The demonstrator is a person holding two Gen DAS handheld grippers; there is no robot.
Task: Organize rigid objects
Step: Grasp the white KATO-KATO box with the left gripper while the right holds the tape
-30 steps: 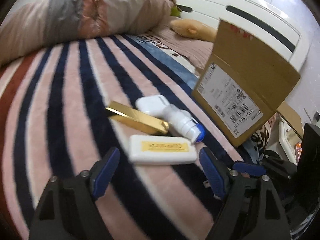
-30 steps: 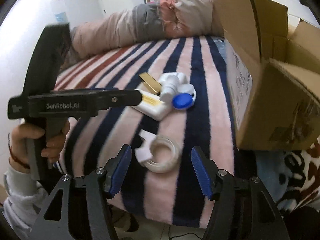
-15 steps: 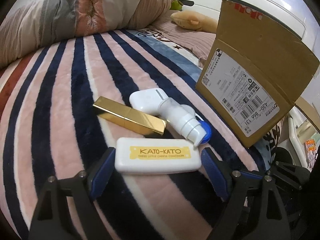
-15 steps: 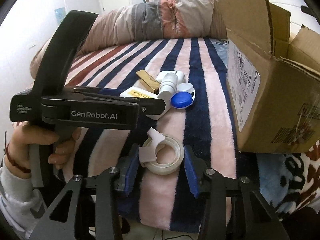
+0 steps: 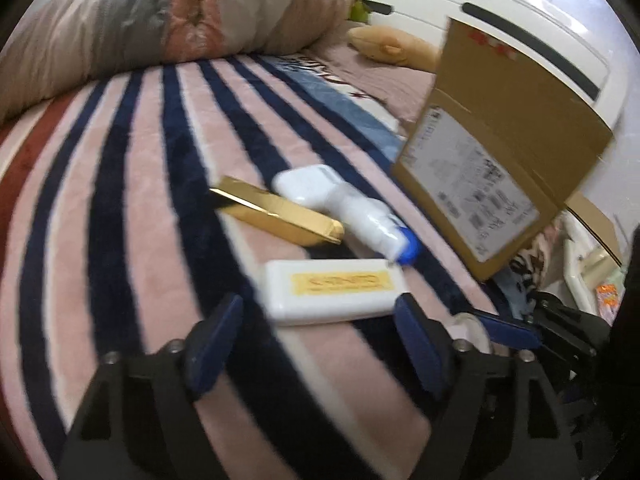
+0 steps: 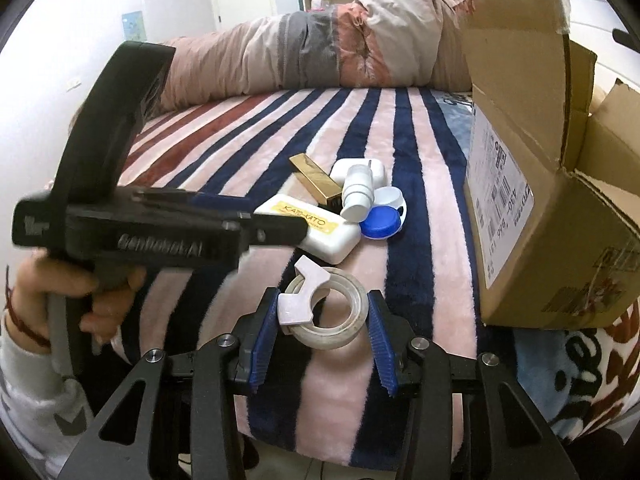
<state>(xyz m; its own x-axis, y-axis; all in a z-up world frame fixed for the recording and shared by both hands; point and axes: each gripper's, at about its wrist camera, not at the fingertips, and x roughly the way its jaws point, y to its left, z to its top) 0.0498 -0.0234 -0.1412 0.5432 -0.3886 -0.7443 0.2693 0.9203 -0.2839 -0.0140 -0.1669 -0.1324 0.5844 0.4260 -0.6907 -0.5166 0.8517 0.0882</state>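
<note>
On the striped bed lie a white flat case with a yellow label (image 5: 334,290) (image 6: 316,228), a gold bar-shaped box (image 5: 280,216) (image 6: 316,172), a white bottle-like device (image 5: 344,208) (image 6: 358,188) and a blue-and-white contact lens case (image 6: 382,216). My left gripper (image 5: 320,332) is open, its fingers on either side of the near end of the white case. My right gripper (image 6: 323,320) is shut on a clear tape roll with a white dispenser tab (image 6: 324,312). The left gripper body also shows in the right wrist view (image 6: 160,228).
An open cardboard box (image 6: 532,216) (image 5: 500,152) stands at the right on the bed. A rolled duvet (image 6: 320,48) lies across the far side. A tan plush toy (image 5: 384,46) lies by the white headboard (image 5: 520,12). The bed's front edge is just below my right gripper.
My right gripper has closed in around the tape roll and now grips it. My left gripper has drawn back slightly from the white case, staying open.
</note>
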